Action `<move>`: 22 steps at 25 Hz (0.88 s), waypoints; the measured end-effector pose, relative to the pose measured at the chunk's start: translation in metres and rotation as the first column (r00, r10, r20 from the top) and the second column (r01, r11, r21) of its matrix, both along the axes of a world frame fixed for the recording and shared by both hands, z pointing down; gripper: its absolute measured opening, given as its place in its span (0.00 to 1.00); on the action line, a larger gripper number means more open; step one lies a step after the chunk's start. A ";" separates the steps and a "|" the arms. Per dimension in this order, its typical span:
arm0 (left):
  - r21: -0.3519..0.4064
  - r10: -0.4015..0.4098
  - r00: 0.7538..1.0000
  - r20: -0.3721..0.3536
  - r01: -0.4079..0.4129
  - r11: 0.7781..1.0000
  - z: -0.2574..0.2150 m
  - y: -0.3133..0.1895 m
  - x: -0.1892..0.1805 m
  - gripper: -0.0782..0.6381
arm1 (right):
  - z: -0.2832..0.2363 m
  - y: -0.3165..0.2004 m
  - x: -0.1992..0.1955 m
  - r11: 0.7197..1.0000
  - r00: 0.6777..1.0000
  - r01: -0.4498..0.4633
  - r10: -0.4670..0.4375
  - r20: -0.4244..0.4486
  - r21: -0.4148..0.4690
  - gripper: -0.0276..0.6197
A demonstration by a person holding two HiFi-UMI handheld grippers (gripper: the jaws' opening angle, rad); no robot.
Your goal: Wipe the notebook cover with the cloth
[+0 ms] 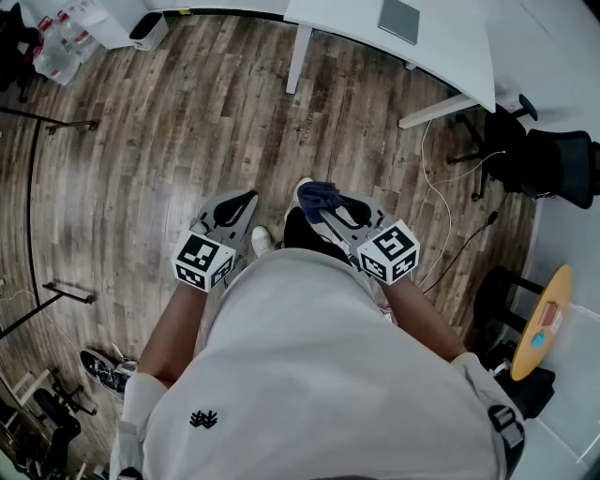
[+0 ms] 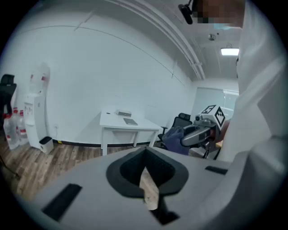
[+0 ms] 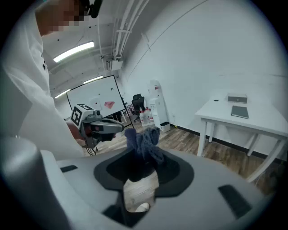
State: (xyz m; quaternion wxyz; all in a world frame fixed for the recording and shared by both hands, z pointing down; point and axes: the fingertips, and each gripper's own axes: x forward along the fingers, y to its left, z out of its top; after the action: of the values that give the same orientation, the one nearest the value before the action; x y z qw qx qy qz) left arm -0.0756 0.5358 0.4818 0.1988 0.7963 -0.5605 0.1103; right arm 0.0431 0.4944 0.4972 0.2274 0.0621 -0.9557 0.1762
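Hanging over the wood floor (image 1: 187, 122), the left tongs (image 1: 242, 202) are closed on nothing. Just beside them, the right tongs (image 1: 328, 214) grip a bunched blue cloth (image 1: 317, 194). Well apart, the grey notebook (image 1: 400, 21) lies flat on the white table (image 1: 450, 56), about midway between its front and back edges.

Floor (image 1: 187, 122): wood-look planks, grey-brown, w/ glare patches. Walls (image 2: 112, 67): plain white, dark skirting at base. White table (image 1: 450, 56), white legs, stands near wall. Black office chair (image 1: 553, 164) near table's end. Round wood-colour top (image 1: 560, 281) at room edge. Water dispenser (image 2: 38, 105) at wall, white bin (image 2: 46, 144) just beside. Ceiling: lit panel (image 2: 230, 51), strip lights (image 3: 74, 51). Whiteboard (image 3: 96, 96) at far end.
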 end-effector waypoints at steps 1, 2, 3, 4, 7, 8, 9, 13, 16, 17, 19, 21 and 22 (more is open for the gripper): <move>-0.001 0.014 1.000 0.017 -0.014 1.000 -0.003 -0.011 0.003 0.12 | -0.001 -0.010 0.001 1.000 1.000 -0.005 0.005 0.003 0.000 0.24; -0.001 0.029 0.999 0.031 -0.028 1.000 -0.006 -0.022 0.007 0.12 | -0.002 -0.020 0.003 1.000 1.000 -0.011 0.011 0.006 0.000 0.24; -0.001 0.042 0.998 0.041 -0.042 0.999 -0.008 -0.033 0.011 0.12 | -0.003 -0.031 0.005 1.000 1.000 -0.018 0.018 0.009 -0.001 0.24; -0.002 0.055 0.997 0.048 -0.055 0.998 -0.011 -0.044 0.014 0.12 | -0.004 -0.043 0.007 1.000 0.999 -0.030 0.030 0.013 -0.003 0.24; -0.012 0.087 0.994 0.063 -0.086 0.996 -0.016 -0.080 0.019 0.12 | -0.004 -0.077 0.013 0.996 0.996 -0.080 0.081 0.034 -0.029 0.24; -0.014 0.094 0.993 0.066 -0.093 0.996 -0.017 -0.092 0.019 0.12 | -0.004 -0.088 0.013 0.995 0.995 -0.094 0.095 0.039 -0.035 0.24; -0.014 0.100 0.993 0.069 -0.099 0.995 -0.019 -0.105 0.019 0.12 | -0.003 -0.099 0.014 0.994 0.993 -0.106 0.108 0.042 -0.038 0.24; 0.002 0.128 0.990 0.061 -0.129 0.992 -0.026 -0.162 0.029 0.12 | -0.002 -0.145 0.022 0.989 0.988 -0.144 0.146 0.055 -0.036 0.24; 0.012 0.145 0.988 0.046 -0.146 0.989 -0.027 -0.197 0.029 0.12 | 0.002 -0.174 0.023 0.987 0.986 -0.160 0.161 0.050 -0.022 0.24; 0.011 0.149 0.988 0.042 -0.150 0.989 -0.027 -0.208 0.024 0.12 | 0.004 -0.183 0.019 0.985 0.984 -0.169 0.170 0.047 -0.027 0.24; 0.005 0.162 0.986 0.034 -0.163 0.987 -0.027 -0.224 0.019 0.12 | 0.007 -0.196 0.016 0.981 0.981 -0.190 0.191 0.031 -0.048 0.24; -0.001 0.185 0.982 0.032 -0.185 0.983 -0.027 -0.236 0.024 0.12 | 0.010 -0.205 0.020 0.976 0.977 -0.208 0.210 0.026 -0.070 0.24; -0.002 0.196 0.980 0.035 -0.196 0.981 -0.025 -0.243 0.025 0.12 | 0.013 -0.210 0.023 0.973 0.975 -0.218 0.221 0.029 -0.081 0.24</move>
State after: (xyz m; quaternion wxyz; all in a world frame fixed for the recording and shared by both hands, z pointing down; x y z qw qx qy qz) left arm -0.0503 0.2932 0.4566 0.1766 0.8457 -0.4828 0.1431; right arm 0.0658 0.2842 0.5098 0.1906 0.1553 -0.9396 0.2383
